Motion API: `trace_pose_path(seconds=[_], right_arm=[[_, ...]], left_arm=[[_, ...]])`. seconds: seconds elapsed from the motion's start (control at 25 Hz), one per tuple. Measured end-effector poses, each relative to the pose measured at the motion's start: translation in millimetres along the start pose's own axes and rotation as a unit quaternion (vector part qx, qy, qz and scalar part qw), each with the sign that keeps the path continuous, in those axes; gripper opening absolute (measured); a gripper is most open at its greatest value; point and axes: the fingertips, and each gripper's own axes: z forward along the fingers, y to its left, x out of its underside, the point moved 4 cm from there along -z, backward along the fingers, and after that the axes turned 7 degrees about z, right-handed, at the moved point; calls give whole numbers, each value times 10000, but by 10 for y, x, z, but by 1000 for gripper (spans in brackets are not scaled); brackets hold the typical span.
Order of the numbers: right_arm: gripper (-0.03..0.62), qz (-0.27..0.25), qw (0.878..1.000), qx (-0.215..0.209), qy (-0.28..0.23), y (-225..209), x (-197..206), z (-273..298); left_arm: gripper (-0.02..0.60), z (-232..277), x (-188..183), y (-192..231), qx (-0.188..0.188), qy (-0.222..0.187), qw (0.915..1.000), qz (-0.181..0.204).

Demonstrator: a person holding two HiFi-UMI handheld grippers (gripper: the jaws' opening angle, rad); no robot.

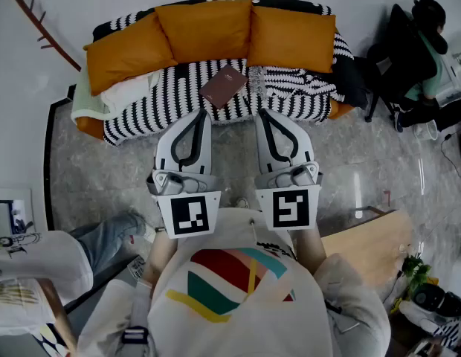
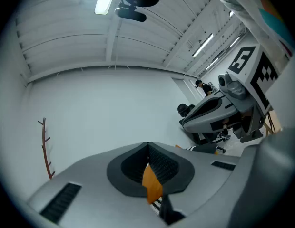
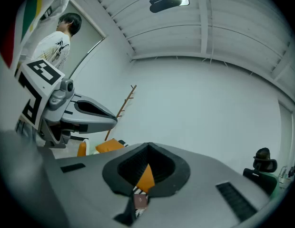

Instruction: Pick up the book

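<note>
The book [image 1: 224, 85] lies flat on the seat of the sofa [image 1: 162, 101], about midway along it and close to the front edge. It is turned at a slant so one corner points toward that edge, and a rumpled striped cloth [image 1: 294, 82] sits just beside it on the right. It looks like a slim brown volume with a plain cover, so probably stiff, fairly light and not fragile, though the cover may be smooth enough to slide under a light pinch. Because it rests flush on soft upholstery, the easiest hold is likely across its thickness at the corner or edge nearest the front of the seat, with the lower jaw pressing the cushion down to get underneath. A grip close to the spine would keep the pages from fanning open, but which edge is the spine cannot be made out. Held by one edge alone, the far end would tend to sag, so a deep bite seems wiser than a fingertip one. The left gripper [image 1: 201, 116] and the right gripper [image 1: 263, 114] hang level, side by side, in front of the sofa and short of the book. Both have their jaws together and nothing between them, and the orange cushions [image 1: 204, 28] show through the slit. Either pair would have to part before closing on the book.
</note>
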Motion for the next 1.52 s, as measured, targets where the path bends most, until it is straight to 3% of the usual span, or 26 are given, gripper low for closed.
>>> trace_pose_path(seconds=[0.36,1.12,1.36,1.52], right_arm=[[12,427,9990,-87,58,1,137,-19],[14,546,9979,-325,135,-274,477,-67],[14,410,9981,-254,381,-434,621,379],[14,428,9977,-288,432,-464,637,908]], left_arm=[[9,34,73,-4,-39,89,9999,-97],[9,231,239,-219,-293,344,9990,0],[9,713,477,-62,-289,216,9993,-15],[9,1031,742,205,-382,244,9986,285]])
